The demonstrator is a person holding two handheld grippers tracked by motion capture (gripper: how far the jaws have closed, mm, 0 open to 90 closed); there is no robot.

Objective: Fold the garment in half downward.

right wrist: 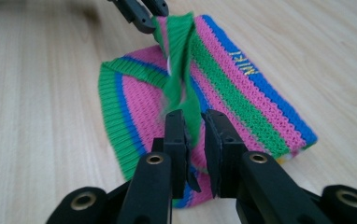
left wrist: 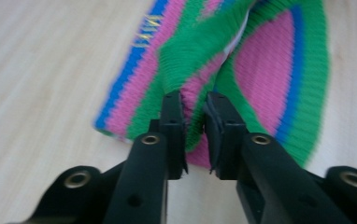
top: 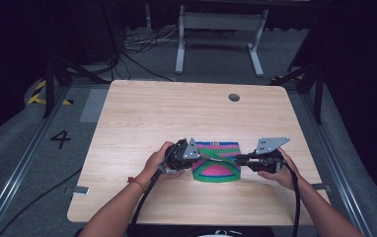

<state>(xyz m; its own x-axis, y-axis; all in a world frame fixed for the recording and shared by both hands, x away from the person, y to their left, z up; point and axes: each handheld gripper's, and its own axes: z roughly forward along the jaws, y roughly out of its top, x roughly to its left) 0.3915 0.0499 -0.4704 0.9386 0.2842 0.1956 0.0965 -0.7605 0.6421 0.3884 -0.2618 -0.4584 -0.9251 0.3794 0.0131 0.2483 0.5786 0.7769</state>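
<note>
Wooden table [top: 142, 118] holds a striped knitted cloth [top: 217, 165] of pink, green and blue near the person's edge. Left gripper [left wrist: 194, 107] pinches one end of its green fold; right gripper [right wrist: 194, 122] pinches the other end.

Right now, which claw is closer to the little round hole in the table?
Right. The right claw sits almost straight below the hole; the left claw is off to its left, slightly farther.

I see the worktop [top: 176, 113] evenly lit from above | dark surroundings | soft shadows | gripper views soft, edges blurred
</note>
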